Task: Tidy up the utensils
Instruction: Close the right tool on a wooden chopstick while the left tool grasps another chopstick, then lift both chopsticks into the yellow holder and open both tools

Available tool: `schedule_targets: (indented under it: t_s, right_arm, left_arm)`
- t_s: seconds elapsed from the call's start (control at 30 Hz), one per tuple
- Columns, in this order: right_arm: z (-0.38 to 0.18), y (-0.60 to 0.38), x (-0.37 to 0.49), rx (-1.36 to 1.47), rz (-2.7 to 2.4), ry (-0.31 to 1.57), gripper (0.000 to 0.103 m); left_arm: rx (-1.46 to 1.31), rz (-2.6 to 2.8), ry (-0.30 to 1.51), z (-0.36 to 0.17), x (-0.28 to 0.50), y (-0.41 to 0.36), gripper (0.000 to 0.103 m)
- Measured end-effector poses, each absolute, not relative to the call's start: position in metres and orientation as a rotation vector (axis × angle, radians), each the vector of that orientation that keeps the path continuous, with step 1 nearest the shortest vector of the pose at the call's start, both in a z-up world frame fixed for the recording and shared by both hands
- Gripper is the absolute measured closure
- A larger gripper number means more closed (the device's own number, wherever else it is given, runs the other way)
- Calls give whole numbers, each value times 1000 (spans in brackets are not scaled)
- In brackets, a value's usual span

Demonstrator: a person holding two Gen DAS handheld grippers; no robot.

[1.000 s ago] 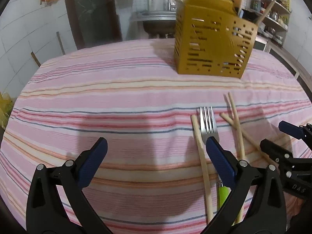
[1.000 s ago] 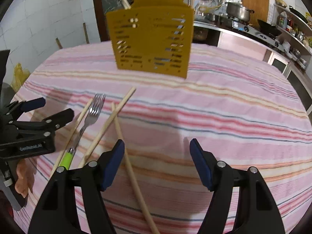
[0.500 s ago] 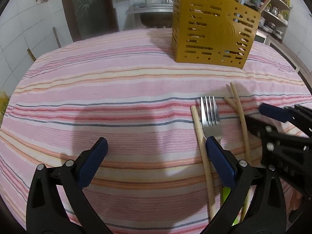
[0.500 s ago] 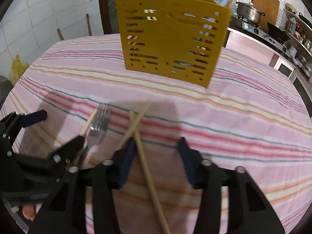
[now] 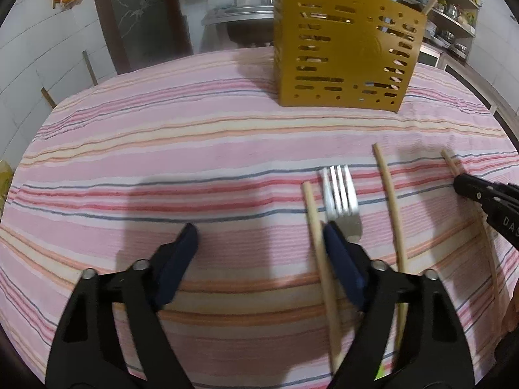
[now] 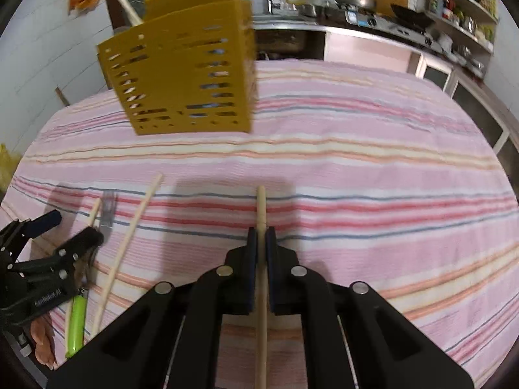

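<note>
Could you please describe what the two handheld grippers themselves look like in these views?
Both the left gripper and the right gripper are black plastic clamp-style frames with silver round pivot pins and two dark blue finger pads. White lettering is printed on each body. No cables or sleeves are visible.

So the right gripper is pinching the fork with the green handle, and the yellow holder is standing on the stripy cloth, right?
Not the fork. In the right wrist view the right gripper is shut on a wooden chopstick. The fork lies on the stripy cloth off to the side. The yellow holder does stand on the cloth.
</note>
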State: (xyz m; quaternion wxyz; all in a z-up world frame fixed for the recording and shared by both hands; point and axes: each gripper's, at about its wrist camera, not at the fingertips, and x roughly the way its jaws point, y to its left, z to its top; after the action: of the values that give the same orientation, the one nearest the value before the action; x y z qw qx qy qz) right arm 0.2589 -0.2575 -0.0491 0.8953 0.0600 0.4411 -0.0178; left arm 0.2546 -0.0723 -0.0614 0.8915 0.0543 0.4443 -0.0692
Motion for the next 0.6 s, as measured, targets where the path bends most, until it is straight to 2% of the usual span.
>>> schedule_targets:
  t_s: [0.07, 0.23, 0.3, 0.33, 0.47, 0.6]
  right_arm:
    - [-49, -259, 261, 137, -42, 920, 97]
    - [-52, -258, 281, 119, -61, 949, 96]
    - [-52, -258, 285, 124, -64, 956, 96]
    - [-51, -259, 287, 131, -63, 953, 96]
    - [-48, -264, 281, 160, -62, 936, 97]
    - [-38, -266, 269, 178, -62, 882, 97]
  left_arm:
    - [115, -153, 927, -60, 257, -77, 44]
    - [106, -174, 959, -55, 267, -84, 81]
    - [82, -174, 974, -54, 273, -81, 91]
    - [68, -174, 980, -54, 276, -79, 95]
    - [17, -176, 992, -52, 284, -73, 97]
    - [4, -168, 932, -37, 280, -69, 99]
